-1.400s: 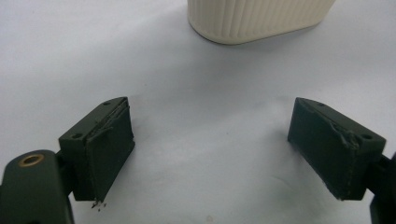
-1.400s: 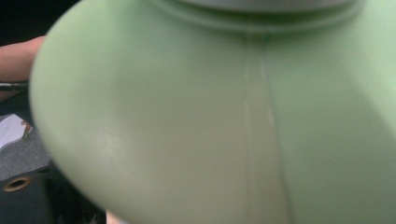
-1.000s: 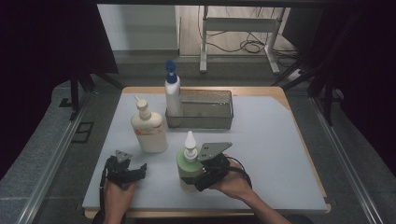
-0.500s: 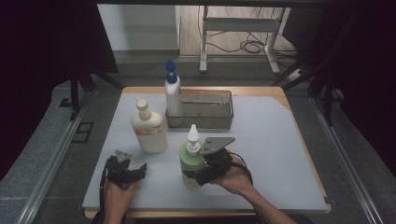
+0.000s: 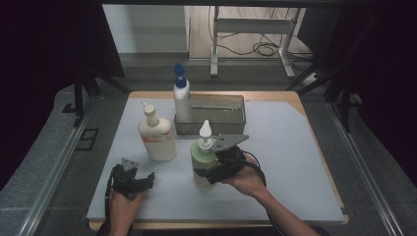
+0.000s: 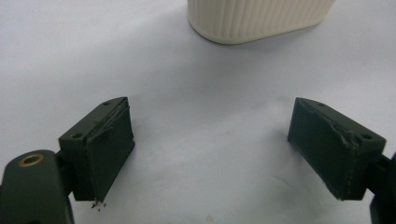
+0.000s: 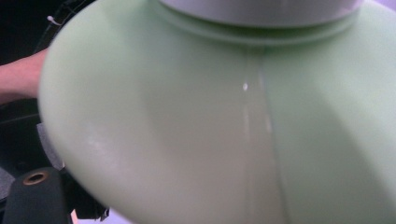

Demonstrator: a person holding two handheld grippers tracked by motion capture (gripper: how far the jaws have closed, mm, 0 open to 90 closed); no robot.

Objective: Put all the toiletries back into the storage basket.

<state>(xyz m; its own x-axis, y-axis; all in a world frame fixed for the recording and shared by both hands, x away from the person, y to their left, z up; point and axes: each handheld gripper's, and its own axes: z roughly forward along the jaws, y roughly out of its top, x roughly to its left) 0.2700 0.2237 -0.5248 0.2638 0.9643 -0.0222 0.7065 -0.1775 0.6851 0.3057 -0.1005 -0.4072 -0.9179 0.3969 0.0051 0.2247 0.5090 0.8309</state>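
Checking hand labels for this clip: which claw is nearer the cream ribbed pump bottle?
Left. The left claw sits open just in front of the cream ribbed pump bottle; the right claw grips the green bottle beside it.

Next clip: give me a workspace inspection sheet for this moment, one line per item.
Surface: pale mat on a wooden table.
Job's things: green bottle, upright, white cap.
Clutter: cream bottle; blue-capped bottle beside metal tray.
Grippers: right gripper closed on the green bottle; left gripper open, nothing between its jaws.
Cables: black cable loops from the right gripper.
Surroundings: desk frame, floor cables behind.
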